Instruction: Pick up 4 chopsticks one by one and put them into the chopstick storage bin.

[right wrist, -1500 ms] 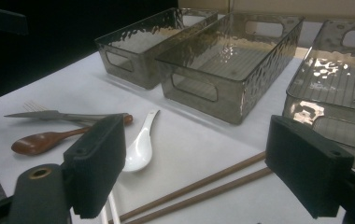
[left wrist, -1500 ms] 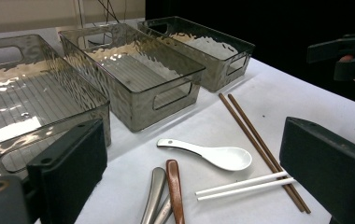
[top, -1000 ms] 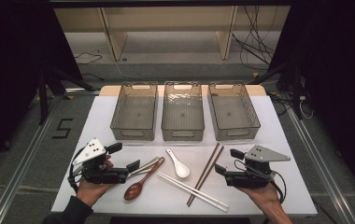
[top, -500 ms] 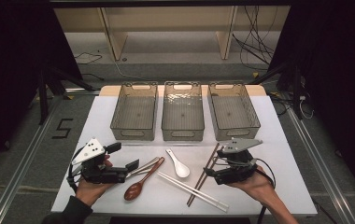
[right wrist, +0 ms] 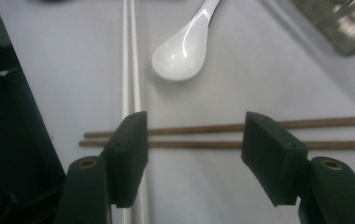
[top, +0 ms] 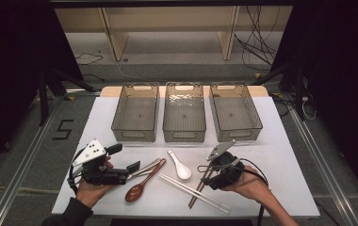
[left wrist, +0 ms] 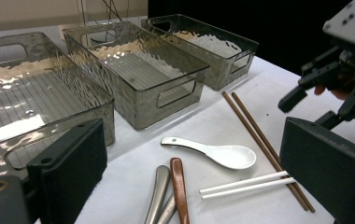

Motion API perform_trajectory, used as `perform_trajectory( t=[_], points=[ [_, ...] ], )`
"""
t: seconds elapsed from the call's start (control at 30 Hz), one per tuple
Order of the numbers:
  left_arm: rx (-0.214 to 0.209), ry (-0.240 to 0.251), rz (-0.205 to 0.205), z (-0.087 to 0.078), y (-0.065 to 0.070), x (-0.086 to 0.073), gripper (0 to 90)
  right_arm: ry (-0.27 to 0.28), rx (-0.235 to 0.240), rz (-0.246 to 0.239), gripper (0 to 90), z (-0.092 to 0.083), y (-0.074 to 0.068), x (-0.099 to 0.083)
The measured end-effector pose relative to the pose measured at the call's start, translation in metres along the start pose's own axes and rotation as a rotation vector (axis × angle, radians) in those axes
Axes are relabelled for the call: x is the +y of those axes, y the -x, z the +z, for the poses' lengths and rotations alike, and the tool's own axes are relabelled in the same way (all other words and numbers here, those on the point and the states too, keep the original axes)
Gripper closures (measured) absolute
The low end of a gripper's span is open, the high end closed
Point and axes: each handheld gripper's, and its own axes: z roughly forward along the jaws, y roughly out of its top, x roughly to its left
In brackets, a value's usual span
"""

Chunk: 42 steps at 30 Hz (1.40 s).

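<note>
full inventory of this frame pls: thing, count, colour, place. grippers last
bins: 3, clear smoky grey plastic, empty, in a row across the far half of the table
table: 1, white top
ceramic spoon: 1, white, near centre
wooden spoon: 1, reddish brown, left of centre, bowl toward the person
metal utensils: 2 handles, silver, beside the wooden spoon; type unclear
brown chopsticks: 1 pair, dark brown, right of centre, crossing the white pair
white chopsticks: 1 pair, white, near edge at centre
shelf unit: 1, pale wood, beyond the table
left gripper: black, jaws open, at the metal handles
right gripper: black, jaws open, astride the brown chopsticks
</note>
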Motion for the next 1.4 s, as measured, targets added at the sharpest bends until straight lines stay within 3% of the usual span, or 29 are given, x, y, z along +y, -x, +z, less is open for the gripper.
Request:
perform_trajectory(
  t=[0.17,0.4,0.9,0.93,1.1,1.2,1.4],
  points=[
    [0.000,-0.003,0.003,0.000,0.000,0.000,7.0,-0.082,0.020,-0.005,51.5,0.011,-0.005,-0.007],
    [0.004,0.000,0.006,0.000,0.000,0.000,7.0,-0.146,0.038,-0.010,57.2,0.020,-0.014,-0.011],
    [0.009,0.000,0.000,0.000,0.000,0.000,7.0,-0.226,0.054,-0.036,69.4,0.032,-0.021,-0.014],
    [0.009,0.000,0.000,0.000,0.000,0.000,7.0,-0.233,0.056,-0.019,70.1,0.033,-0.023,-0.014],
    [0.009,0.000,-0.001,0.000,0.000,0.000,7.0,-0.257,0.057,-0.024,73.3,0.036,-0.022,-0.014],
    [0.008,-0.001,-0.002,0.001,0.000,0.000,7.0,-0.265,0.049,-0.058,75.3,0.040,-0.021,-0.014],
    [0.006,0.004,-0.009,0.000,-0.001,0.000,7.0,-0.276,0.035,-0.039,81.7,0.041,-0.020,-0.013]
  ],
)
